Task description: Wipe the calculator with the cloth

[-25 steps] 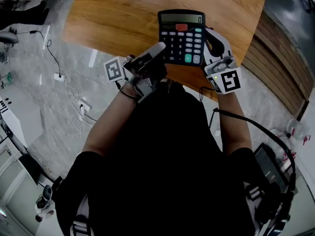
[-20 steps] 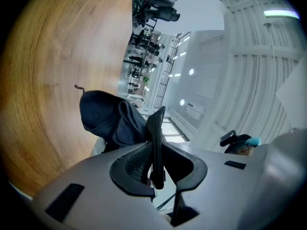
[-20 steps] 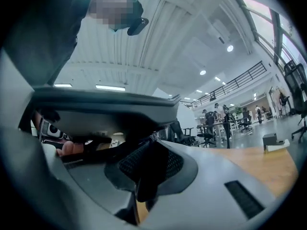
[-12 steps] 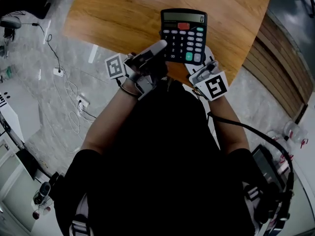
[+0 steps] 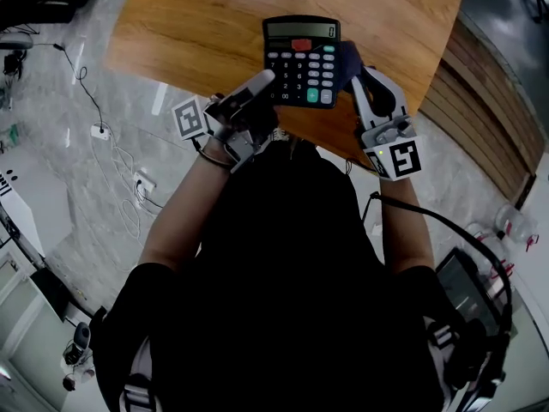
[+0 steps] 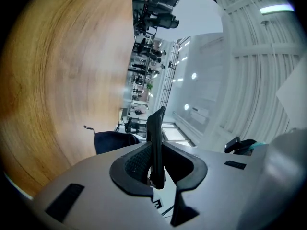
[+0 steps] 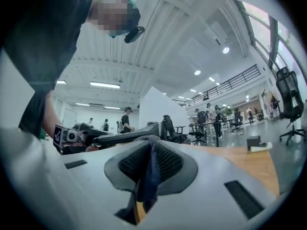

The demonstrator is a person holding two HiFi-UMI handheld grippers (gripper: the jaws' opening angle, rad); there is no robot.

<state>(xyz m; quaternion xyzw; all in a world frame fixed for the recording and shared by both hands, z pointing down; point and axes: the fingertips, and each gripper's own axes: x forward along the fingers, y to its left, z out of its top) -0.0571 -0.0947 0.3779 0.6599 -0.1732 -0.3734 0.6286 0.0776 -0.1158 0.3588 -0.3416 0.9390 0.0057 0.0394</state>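
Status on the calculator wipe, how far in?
Done: both pickups. The left hand-held gripper clamps the black desk calculator over the wooden table; the right hand-held gripper pinches the dark blue cloth.
In hand: cloth at the calculator's right edge.
Left: the key face; how much is wiped can't be told.

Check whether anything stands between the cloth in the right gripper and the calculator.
Nothing visible does. The right gripper pinches the dark cloth, which sits right at the right edge of the calculator in the head view. The left gripper holds the calculator above the wooden table.
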